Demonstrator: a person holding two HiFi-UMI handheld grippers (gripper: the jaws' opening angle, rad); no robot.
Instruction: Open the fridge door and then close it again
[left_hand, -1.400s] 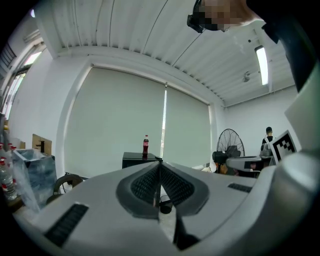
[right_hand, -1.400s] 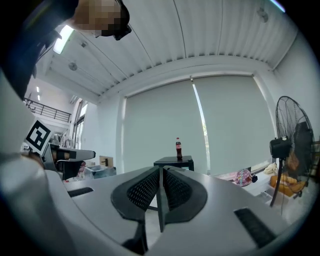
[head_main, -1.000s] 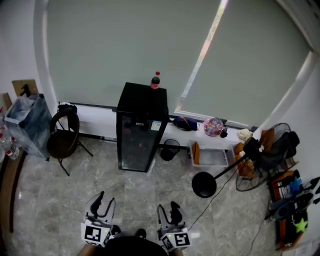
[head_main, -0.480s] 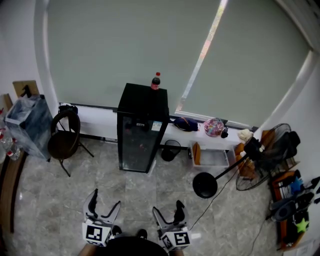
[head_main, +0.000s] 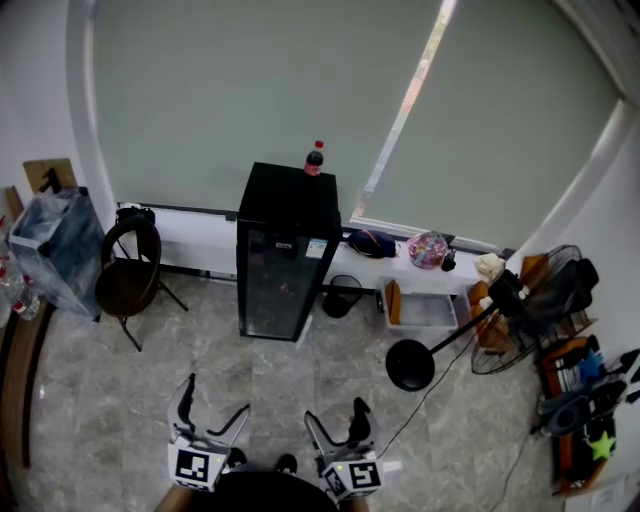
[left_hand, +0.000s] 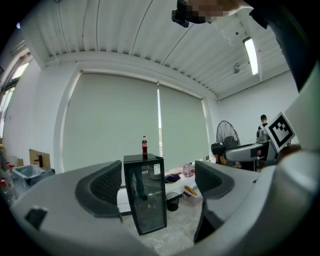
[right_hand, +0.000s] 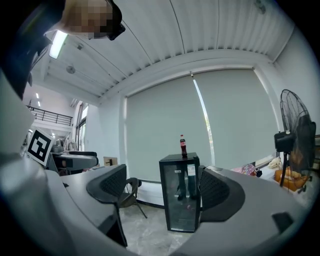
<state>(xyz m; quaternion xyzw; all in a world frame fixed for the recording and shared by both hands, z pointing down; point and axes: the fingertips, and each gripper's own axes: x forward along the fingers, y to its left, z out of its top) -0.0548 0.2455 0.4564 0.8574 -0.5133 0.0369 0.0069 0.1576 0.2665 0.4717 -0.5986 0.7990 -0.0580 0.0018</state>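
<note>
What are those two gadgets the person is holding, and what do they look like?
Each is a handheld claw. The left claw and right claw have two curved, pale grey fingers lined with dark textured pads. Each carries a white cube printed with black square markers.

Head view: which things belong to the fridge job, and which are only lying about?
For the job: fridge, left gripper, right gripper (jaws of both have just been opening, nothing between them).
Lying about: bottle on the fridge, chair, fan, bin.
</note>
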